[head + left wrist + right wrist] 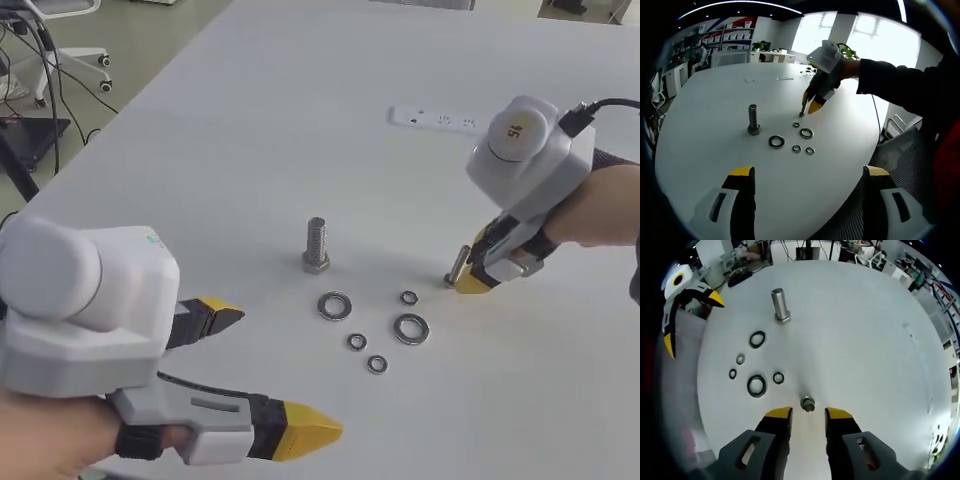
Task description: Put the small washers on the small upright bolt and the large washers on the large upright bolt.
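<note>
R gripper [808, 415] sits low over the table [250, 120] w/ jaws a little apart, gripping nothing. Small bolt [807, 403] stands upright just ahead of the gap between its yellow tips; can't tell if a tip touches it. In head view the same gripper [472, 280] is on the right side of the table, small bolt [458, 265] right beside its tips.

L gripper [808, 172] is spread wide and empty, over the table's near edge. In head view it [270, 372] is bottom left, well apart from the hardware.

Large bolt [316, 245] stands head-down, upright, approx mid-table, nothing on its shank.

All 5 washers lie flat btwn the two bolts and the near edge:
- large washer [334, 305] just nearside of the large bolt
- 2nd large washer [411, 328] nearer the small bolt
- small washer [409, 298] close to the small bolt
- two more small washers [357, 342] and [377, 365] side by side, closest to the near edge.

White power strip [435, 120] lies toward the far edge.
</note>
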A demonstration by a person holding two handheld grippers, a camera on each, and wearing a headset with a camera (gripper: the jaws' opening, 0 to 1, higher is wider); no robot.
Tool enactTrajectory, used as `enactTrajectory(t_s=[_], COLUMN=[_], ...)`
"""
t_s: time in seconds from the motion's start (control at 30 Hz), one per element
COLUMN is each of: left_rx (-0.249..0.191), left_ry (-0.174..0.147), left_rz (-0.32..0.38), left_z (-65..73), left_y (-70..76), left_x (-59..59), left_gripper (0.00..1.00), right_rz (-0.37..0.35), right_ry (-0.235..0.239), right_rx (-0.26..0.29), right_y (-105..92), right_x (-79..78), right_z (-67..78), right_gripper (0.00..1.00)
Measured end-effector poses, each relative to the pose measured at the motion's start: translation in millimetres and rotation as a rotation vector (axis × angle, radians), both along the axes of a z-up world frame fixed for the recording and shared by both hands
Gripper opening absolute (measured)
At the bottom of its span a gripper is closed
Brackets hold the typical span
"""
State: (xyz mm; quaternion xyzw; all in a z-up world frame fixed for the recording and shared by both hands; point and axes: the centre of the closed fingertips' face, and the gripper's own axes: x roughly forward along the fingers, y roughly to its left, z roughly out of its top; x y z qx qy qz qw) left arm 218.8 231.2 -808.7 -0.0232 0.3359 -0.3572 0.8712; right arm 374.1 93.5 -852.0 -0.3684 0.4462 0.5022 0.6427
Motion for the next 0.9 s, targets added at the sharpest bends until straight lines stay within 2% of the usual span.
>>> enactTrajectory(t_s=[0.53,0.9], left_rx=[-0.006,-0.008], left_ry=[-0.011,-0.017], left_rz=[-0.004,-0.002], left_z=[2.7,3.3], left_y=[-0.1,0.8], left_x=[-0.1,0.7], left_gripper=[0.89,0.89], right_rz=[0.051,0.103], right_ry=[-0.044,-0.059], right_rx=[0.012,0.015], right_y=[16.9,35.4], right_x=[-3.3,-6.7], right_z=[23.1,29.9], right_gripper=[0.3,0.3])
